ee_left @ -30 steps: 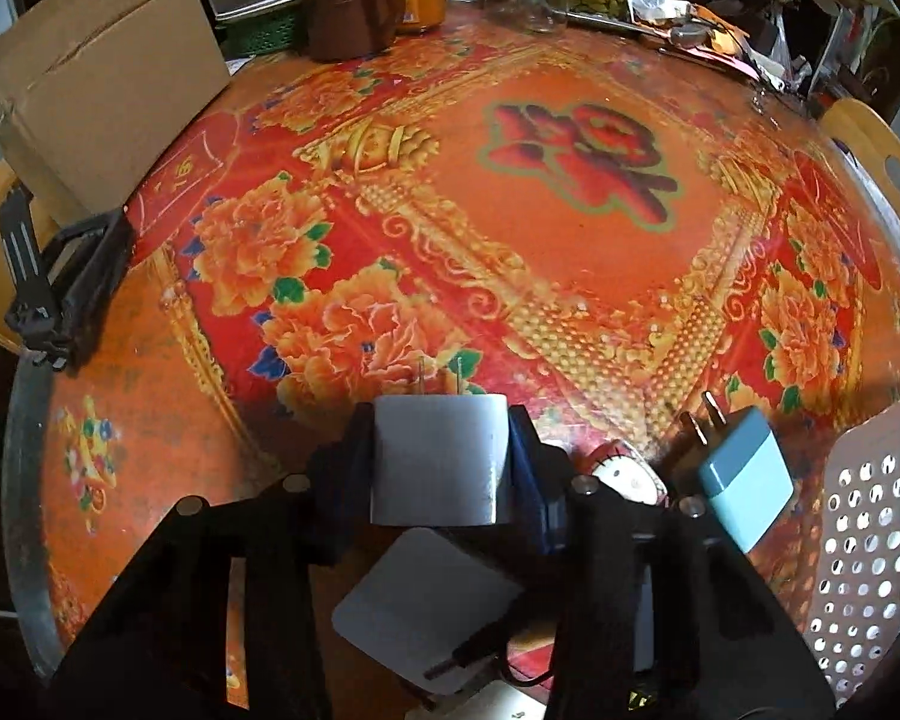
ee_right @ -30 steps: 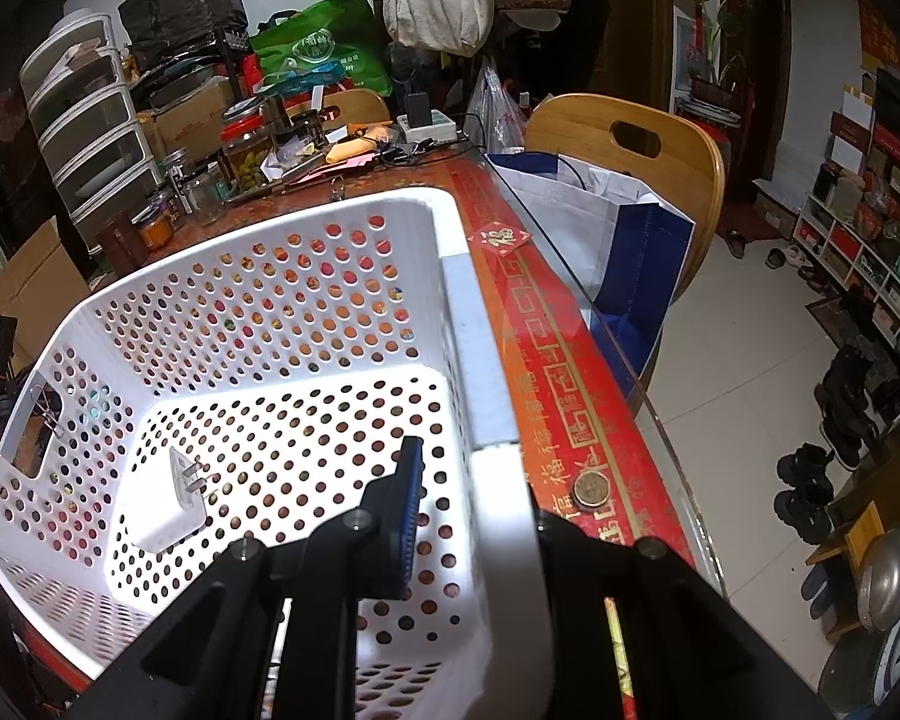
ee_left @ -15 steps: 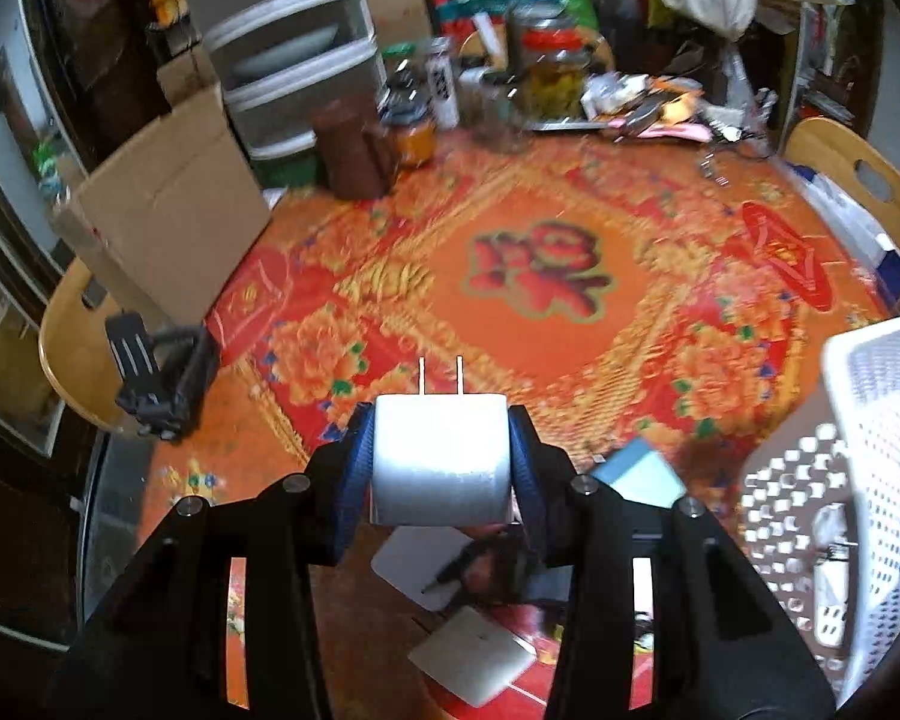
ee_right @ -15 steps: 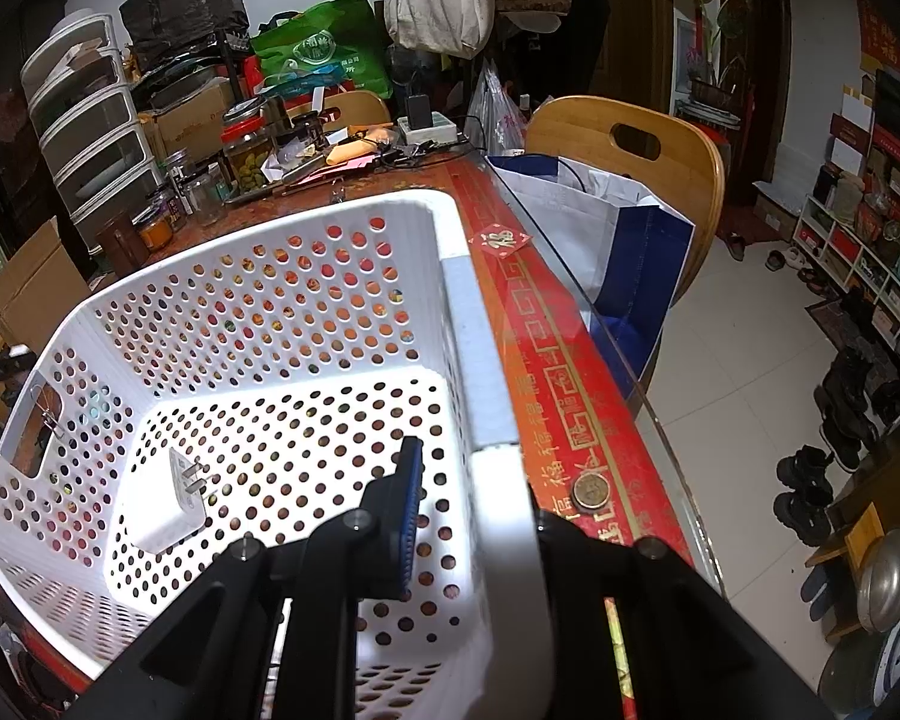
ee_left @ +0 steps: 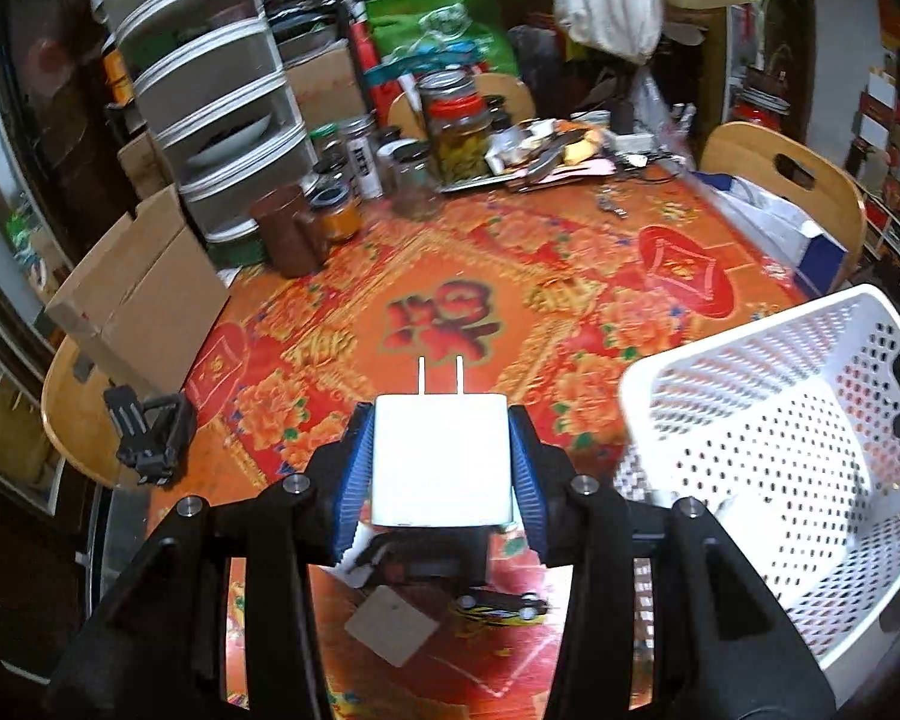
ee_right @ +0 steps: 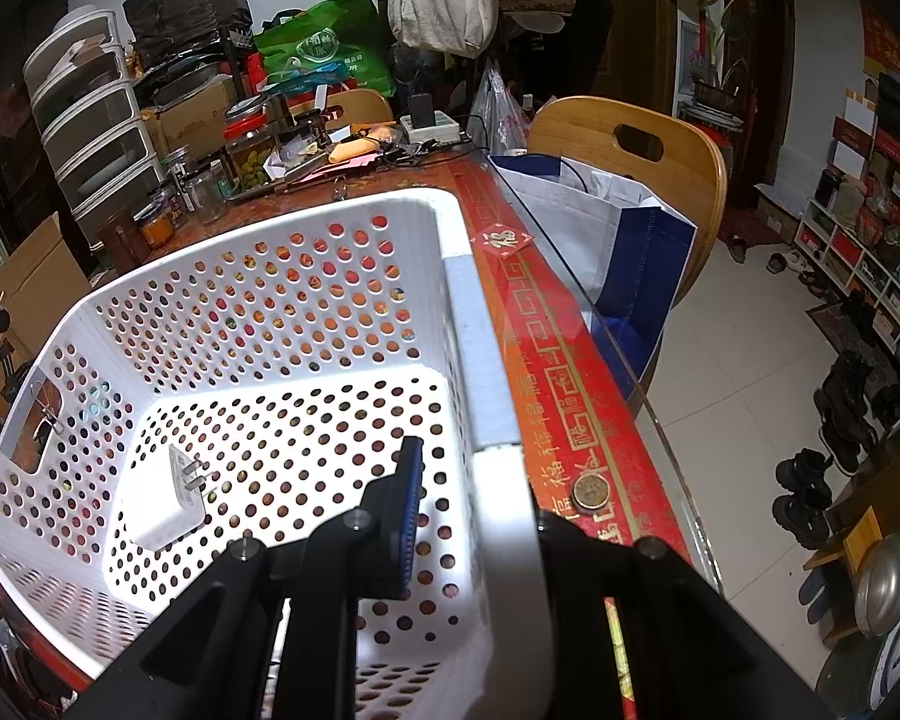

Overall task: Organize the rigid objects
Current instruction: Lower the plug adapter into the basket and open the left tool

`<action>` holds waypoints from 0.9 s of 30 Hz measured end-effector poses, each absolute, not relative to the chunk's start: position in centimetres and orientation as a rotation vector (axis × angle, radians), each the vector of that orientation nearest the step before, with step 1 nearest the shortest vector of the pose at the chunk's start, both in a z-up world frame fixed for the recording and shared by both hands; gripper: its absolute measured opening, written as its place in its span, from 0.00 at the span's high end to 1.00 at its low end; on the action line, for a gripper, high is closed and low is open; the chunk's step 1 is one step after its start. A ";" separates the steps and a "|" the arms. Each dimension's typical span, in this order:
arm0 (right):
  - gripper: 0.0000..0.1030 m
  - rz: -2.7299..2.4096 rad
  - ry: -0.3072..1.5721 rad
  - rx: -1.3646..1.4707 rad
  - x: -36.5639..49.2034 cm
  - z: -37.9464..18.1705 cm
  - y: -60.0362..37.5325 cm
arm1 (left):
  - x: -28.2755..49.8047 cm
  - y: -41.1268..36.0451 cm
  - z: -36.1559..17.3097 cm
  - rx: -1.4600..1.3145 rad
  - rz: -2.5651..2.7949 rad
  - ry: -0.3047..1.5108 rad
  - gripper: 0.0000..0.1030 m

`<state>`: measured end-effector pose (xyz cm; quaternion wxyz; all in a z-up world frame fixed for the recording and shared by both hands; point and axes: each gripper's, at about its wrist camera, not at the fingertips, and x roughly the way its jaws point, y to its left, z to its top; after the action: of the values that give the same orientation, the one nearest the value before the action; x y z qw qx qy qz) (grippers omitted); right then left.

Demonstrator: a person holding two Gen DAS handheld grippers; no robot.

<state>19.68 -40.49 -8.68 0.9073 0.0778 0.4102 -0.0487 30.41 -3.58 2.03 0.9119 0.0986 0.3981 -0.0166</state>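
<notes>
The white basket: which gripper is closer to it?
Right. The right gripper is clamped on the white basket rim. The left gripper holds a white charger beside it, not touching.

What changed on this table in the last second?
The left gripper, still clamping the white two-pin plug charger, rose off the red flowered tablecloth and swung toward the white perforated plastic basket. The right gripper stayed clamped on the basket's rim; the other white charger inside did not move.
</notes>
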 end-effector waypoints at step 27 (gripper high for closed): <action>0.84 -0.087 0.844 0.171 19.6 -8.6 -40.3 | 28.3 -18.8 -0.1 0.423 -0.254 0.871 0.61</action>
<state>19.63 -40.28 -8.56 0.9079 0.0826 0.4088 -0.0420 28.30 -18.77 -0.09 0.8774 0.2027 0.4173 -0.1218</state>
